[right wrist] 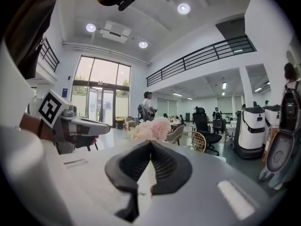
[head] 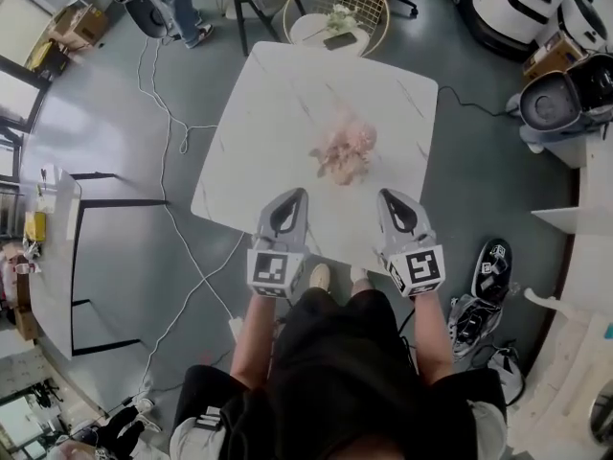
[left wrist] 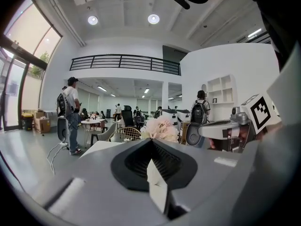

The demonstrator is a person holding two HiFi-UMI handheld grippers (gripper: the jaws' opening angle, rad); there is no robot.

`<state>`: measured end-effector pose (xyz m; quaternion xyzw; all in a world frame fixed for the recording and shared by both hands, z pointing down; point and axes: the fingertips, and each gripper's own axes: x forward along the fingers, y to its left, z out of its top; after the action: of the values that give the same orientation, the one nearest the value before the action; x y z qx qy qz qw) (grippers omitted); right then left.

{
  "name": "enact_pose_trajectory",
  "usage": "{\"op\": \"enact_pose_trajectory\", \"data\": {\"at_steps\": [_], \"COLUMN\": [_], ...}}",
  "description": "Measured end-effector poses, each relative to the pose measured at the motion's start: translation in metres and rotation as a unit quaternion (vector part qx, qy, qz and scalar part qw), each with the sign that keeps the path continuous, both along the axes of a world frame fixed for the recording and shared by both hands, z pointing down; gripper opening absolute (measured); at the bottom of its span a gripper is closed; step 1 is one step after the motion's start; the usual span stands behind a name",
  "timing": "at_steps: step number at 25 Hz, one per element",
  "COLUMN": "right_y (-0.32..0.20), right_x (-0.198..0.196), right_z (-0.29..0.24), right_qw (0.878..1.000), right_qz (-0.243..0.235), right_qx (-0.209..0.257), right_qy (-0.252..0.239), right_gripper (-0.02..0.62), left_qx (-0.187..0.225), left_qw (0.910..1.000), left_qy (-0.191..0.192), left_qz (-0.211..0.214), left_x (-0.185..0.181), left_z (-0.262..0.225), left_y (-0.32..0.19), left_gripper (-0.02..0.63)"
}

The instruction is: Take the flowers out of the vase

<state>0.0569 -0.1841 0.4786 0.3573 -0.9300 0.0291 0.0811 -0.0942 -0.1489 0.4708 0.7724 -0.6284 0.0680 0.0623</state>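
Flowers [head: 343, 149] sit bunched near the middle of the table [head: 259, 113], so nothing's pulled out yet imo. My left gripper [head: 293, 199] and right gripper [head: 390, 199] are both clenched on nothing, over the near edge, short of them.

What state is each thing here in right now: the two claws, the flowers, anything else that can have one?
left claw, shut, nothing in it, short of the flowers.
right claw, shut, nothing in it, short of the flowers.
flowers, pink bunch standing on the table, touched by neither claw.
vase, can't be made out under the blooms.
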Motion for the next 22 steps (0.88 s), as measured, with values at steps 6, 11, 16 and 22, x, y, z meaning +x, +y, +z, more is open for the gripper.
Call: {"op": "enact_pose_trajectory", "data": {"at_steps": [6,11,16,22], "right_y": [-0.013,-0.024,-0.033,-0.039], "right_x": [-0.008,-0.02,-0.028,-0.04], "right_z": [0.033,0.049,0.055,0.056], "right_qw": [0.999,0.998,0.997,0.995], "right_qz": [-0.035,-0.058,-0.073,-0.097], "right_qx": [-0.026,-0.031,-0.023,-0.02], "right_qy": [0.007,0.004,0.009,-0.003], "right_gripper": [0.005,0.021,0.09,0.201], "left_qx": [-0.025,-0.038,-0.05,-0.058], "left_qw": [0.9996,0.9989,0.9982,0.9976], "left_qy": [-0.002,-0.001,-0.003,-0.005], "left_qz": [-0.014,-0.027,-0.033,-0.039], "left_x": [0.004,-0.001,-0.003,-0.01], "left_z": [0.025,0.039,0.049,0.055], "left_y": [-0.009,-0.018,-0.021,-0.026], "left_gripper": [0.008,0.008,0.008,0.008]}}
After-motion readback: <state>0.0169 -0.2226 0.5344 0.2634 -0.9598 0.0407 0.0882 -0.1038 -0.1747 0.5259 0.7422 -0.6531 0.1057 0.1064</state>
